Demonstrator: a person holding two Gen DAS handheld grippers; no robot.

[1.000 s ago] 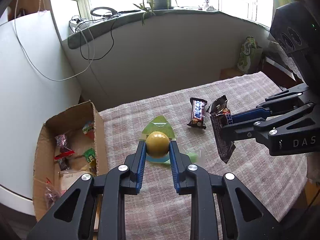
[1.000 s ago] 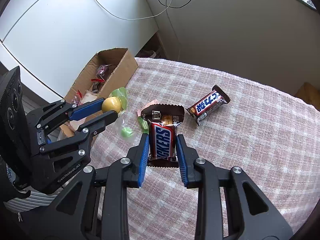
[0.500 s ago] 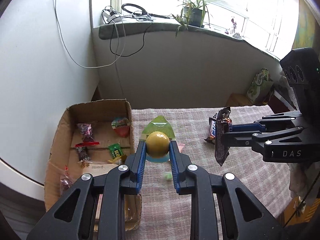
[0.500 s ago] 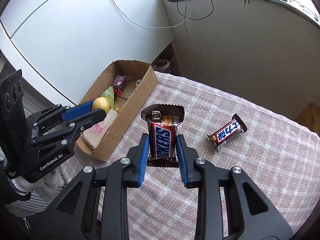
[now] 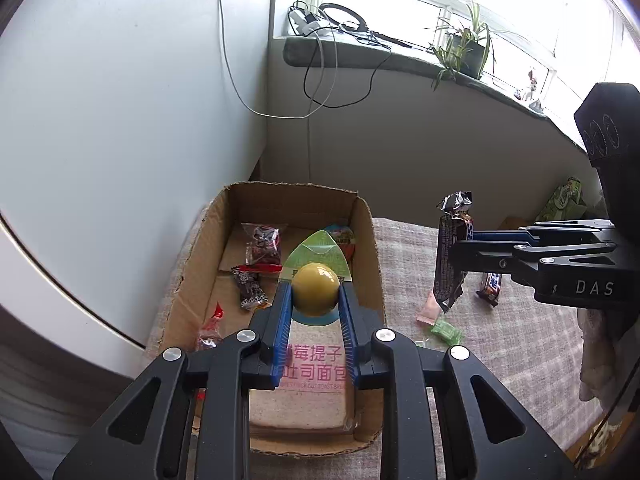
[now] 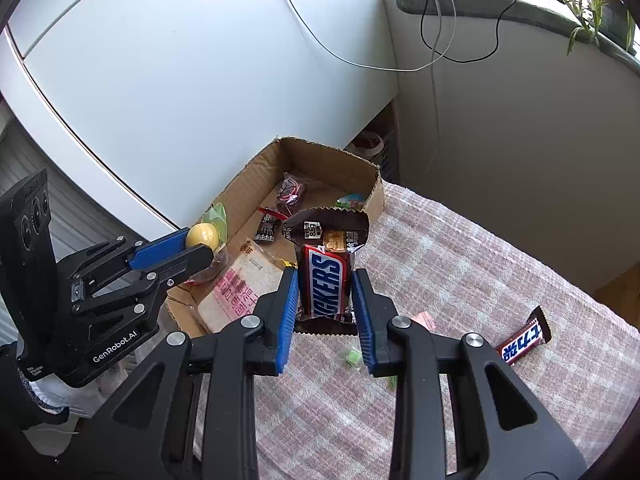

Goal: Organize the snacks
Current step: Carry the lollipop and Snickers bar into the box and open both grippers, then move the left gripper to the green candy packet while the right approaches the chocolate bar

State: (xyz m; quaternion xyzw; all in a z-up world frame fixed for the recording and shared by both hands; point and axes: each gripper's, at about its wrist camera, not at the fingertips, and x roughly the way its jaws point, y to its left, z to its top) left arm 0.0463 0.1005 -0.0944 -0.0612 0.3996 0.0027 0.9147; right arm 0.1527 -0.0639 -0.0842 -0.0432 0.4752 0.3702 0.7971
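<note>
Snickers bar (image 6: 325, 280) clamped in right tongs (image 6: 325, 300); left tongs (image 5: 316, 312) clamp yellow ball candy (image 5: 316, 290) above cardboard box (image 5: 370, 240).

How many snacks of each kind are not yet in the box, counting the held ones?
Snickers: 2
Yellow ball: 1
Green candies: 2
Pink candy: 1
Total: 6

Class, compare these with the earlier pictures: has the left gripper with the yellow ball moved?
Yes. The left gripper, shut on the yellow ball, has moved off the checked cloth leftward and now hangs above the cardboard box.
</note>
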